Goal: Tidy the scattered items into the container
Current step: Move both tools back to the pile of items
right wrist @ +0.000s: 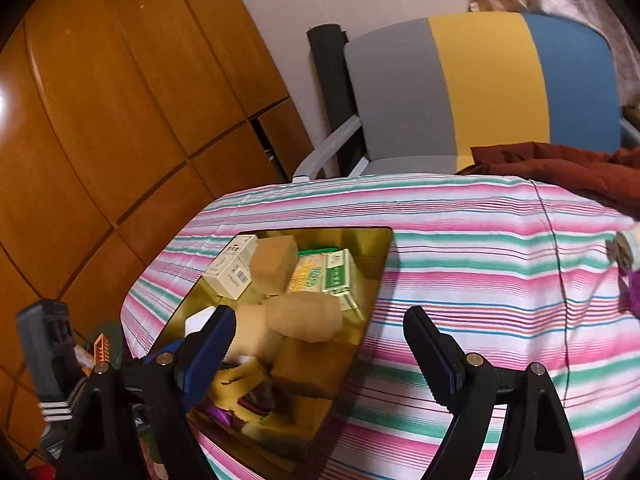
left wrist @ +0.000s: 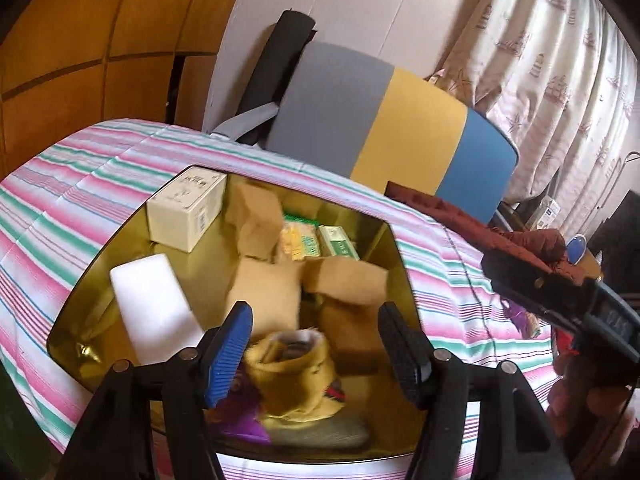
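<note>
My left fingers (left wrist: 316,344) spread wide and empty above the gold container (left wrist: 400,248), a yellow pouch (left wrist: 296,376) lying inside among boxes, my right fingers (right wrist: 320,344) parted, empty, over the container's edge on the striped desk (right wrist: 480,260).

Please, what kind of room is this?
Probably a room in a home: a patterned curtain, wooden cabinet doors, and a table under a striped cloth with a chair behind it.

Right gripper (right wrist: 320,344) is hanging wide open at lower centre, nothing between its jaws. Gold tin (right wrist: 376,276) is sitting left of centre on the striped cloth (right wrist: 480,264), brimming with small boxes (right wrist: 232,268).
</note>
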`<state>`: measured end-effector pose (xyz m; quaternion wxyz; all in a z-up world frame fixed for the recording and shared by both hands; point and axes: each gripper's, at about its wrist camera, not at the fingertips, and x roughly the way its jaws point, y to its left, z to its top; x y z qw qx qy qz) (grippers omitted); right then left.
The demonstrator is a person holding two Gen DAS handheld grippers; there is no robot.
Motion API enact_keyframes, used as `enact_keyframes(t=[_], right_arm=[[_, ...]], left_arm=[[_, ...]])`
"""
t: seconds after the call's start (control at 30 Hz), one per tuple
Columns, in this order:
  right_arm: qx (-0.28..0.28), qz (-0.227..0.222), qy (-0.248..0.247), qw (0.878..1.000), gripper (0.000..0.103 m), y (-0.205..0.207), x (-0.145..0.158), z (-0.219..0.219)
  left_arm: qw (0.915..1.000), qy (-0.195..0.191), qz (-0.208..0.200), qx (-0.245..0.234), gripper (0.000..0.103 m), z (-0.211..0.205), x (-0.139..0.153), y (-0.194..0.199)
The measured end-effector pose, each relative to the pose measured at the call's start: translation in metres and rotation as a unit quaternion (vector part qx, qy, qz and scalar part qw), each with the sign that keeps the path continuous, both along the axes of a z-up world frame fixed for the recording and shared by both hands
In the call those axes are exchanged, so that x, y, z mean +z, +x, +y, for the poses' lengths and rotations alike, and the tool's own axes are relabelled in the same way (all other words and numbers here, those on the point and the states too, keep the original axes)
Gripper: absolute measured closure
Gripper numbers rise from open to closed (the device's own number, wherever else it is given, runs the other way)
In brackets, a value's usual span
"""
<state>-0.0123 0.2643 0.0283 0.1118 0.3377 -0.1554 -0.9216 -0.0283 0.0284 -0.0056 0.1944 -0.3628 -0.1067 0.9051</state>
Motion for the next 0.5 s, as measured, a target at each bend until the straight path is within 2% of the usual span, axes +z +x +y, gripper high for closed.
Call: enact_keyframes(t=[0.17,0.5], right_arm=[[-0.016,0.003,0.004,1.000,0.017,0.008,-0.001,0.019],[-0.088,-0.013,0.027,0.996,0.017,0.037,-0.012,0.095]], left_arm=[[0.9997,0.004,0.017,-0.015,0.037,0.017,0.007,0.006],[0.9975,0.001,0.009,-0.070,0.037,0.072,0.007,0.018]])
